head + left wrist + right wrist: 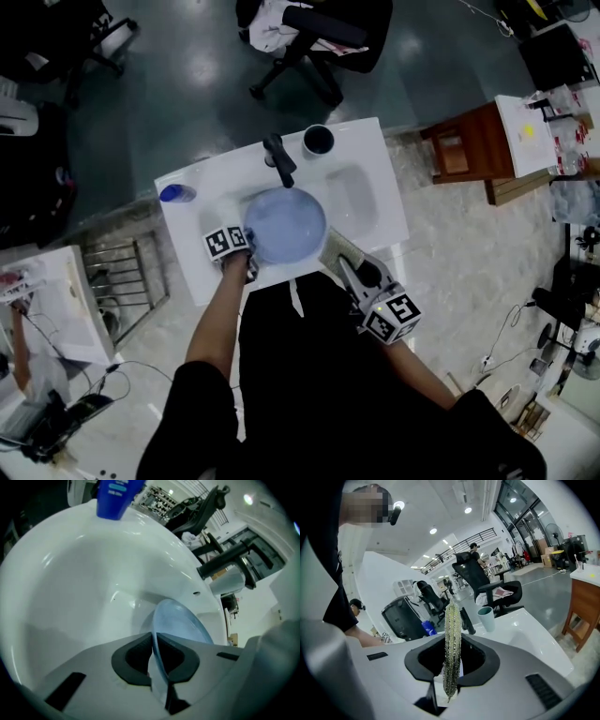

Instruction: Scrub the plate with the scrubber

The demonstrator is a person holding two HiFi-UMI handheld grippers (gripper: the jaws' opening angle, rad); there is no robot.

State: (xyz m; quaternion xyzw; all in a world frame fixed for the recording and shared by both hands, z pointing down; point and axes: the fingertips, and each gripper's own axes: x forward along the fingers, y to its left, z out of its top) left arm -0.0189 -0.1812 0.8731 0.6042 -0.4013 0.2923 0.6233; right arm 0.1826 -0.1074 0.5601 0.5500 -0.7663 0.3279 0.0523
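Note:
A pale blue plate (286,225) sits tilted in the white sink basin (217,208), below the black faucet (279,159). My left gripper (247,257) is at the plate's near left edge, shut on its rim. In the left gripper view the plate (180,623) stands on edge between the dark pads, and my left gripper (154,660) pinches it. My right gripper (342,258) is off the plate's right side, shut on a yellow-green scrubber (452,634), which stands upright between the pads of the right gripper (452,667).
A dark cup (319,140) stands at the sink's back edge and a blue bottle (176,193) at its left corner. A second shallow basin (352,199) lies to the right. A wooden table (469,145) and an office chair (319,37) stand beyond.

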